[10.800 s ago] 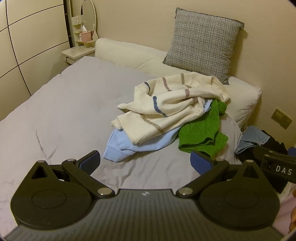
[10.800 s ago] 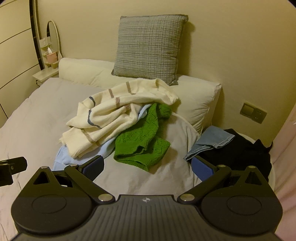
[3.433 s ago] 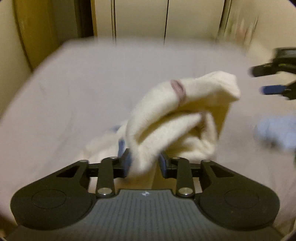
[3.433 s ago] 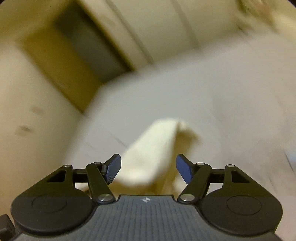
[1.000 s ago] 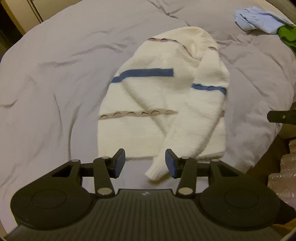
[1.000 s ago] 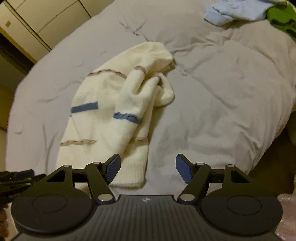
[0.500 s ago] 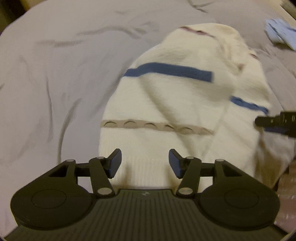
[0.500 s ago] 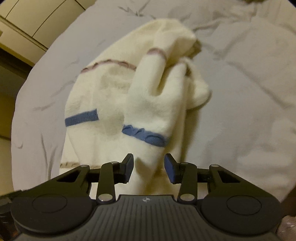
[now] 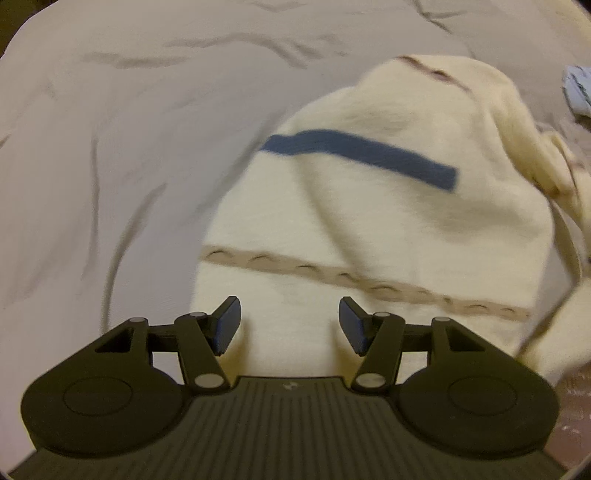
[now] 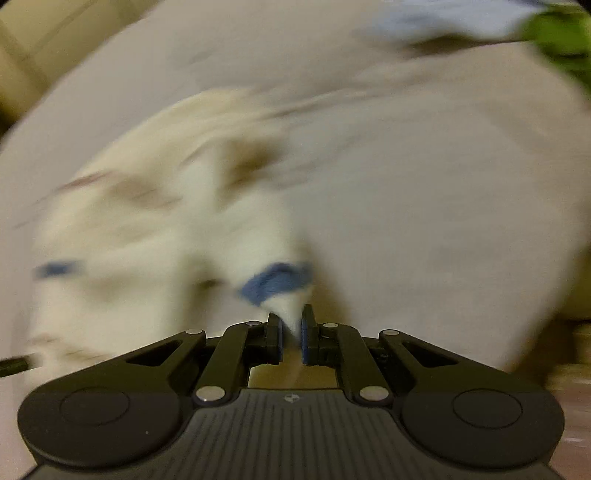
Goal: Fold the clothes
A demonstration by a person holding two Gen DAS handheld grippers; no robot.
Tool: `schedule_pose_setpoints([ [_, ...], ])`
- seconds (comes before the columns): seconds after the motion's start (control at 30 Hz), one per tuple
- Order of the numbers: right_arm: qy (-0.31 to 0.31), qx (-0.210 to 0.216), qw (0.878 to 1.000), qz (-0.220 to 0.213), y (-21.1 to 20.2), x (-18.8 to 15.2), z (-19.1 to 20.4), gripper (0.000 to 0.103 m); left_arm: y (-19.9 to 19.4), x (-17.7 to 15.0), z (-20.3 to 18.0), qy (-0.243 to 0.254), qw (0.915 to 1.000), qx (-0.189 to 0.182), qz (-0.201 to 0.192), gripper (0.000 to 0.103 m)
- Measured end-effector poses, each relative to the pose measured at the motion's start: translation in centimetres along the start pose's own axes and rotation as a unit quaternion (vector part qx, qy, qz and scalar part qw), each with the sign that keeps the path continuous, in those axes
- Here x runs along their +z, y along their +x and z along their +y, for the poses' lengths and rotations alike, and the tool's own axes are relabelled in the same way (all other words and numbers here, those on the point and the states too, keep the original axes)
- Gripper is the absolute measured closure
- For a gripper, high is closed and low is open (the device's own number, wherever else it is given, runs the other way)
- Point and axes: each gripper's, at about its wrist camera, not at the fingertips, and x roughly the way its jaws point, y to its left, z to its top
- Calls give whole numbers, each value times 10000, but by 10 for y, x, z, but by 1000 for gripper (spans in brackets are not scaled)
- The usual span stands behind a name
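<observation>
A cream knit sweater (image 9: 369,221) with a blue stripe and a tan band lies spread on the grey bed cover (image 9: 129,129). My left gripper (image 9: 290,325) is open, its fingers just above the sweater's bottom hem. In the blurred right wrist view, my right gripper (image 10: 291,332) is shut on the sweater's sleeve (image 10: 284,295), just below its blue stripe, and the sleeve is pulled up off the sweater's body (image 10: 129,229).
A light blue garment (image 9: 578,90) lies at the far right of the bed; it also shows blurred in the right wrist view (image 10: 443,22), beside a green garment (image 10: 561,40). The bed's edge is at the lower right.
My right gripper has closed on the sleeve and is lifting it, moving fast. My left gripper has moved closer to the bottom hem and stays open.
</observation>
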Motion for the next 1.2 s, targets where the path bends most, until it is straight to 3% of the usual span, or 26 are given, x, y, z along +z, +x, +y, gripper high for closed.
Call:
schedule_pose_setpoints([
  [0.17, 666, -1539, 9856, -200, 8, 36, -114, 97, -4, 15, -28, 266, 9993, -231, -146, 48],
  [0.2, 734, -1752, 9817, -127, 15, 42, -130, 97, -4, 20, -33, 300, 9990, -271, -173, 48],
  [0.27, 744, -1905, 9777, 470, 43, 51, -146, 92, -3, 30, -42, 378, 9985, -319, -220, 48],
  [0.3, 720, -1848, 9770, 783, 55, 52, -148, 91, -3, 36, -46, 437, 9982, -333, -246, 48],
  [0.33, 618, -1768, 9783, 886, 60, 52, -145, 80, -4, 42, -51, 536, 9975, -355, -290, 48],
  [0.43, 187, -1665, 9826, 801, 54, 51, -123, 57, -10, 60, -63, 820, 9942, -464, -510, 37],
  [0.5, 206, -1319, 9890, 633, 40, 56, -114, 51, -15, 72, -69, 983, 9916, -525, -662, 36],
  [0.57, 306, -797, 9953, 458, 25, 68, -109, 14, -17, 92, -70, 958, 9902, -700, -741, 36],
  [0.6, 316, -554, 9971, 404, 20, 74, -104, 11, -17, 102, -70, 915, 9897, -800, -759, 36],
  [0.73, -63, 43, 9996, 276, 11, 103, -81, 12, 0, 150, -64, 458, 9892, -1250, -614, 35],
  [0.9, 83, 925, 9955, 189, 48, 136, -58, 12, 65, 207, -46, -640, 9854, -1571, 161, 35],
  [1.03, -36, 1282, 9912, 332, 88, 140, -25, 12, 130, 223, -37, -1428, 9642, -1928, 1133, 43],
  [1.1, -148, 1213, 9917, 409, 104, 137, -10, 12, 148, 217, -51, -1361, 9580, -2032, 1499, 51],
  [1.13, -171, 1200, 9915, 480, 111, 134, -7, 13, 150, 212, -64, -1118, 9615, -1984, 1540, 55],
  [1.2, -223, 1194, 9906, 635, 125, 126, -1, 43, 138, 199, -87, -568, 9718, -1857, 1340, 70],
])
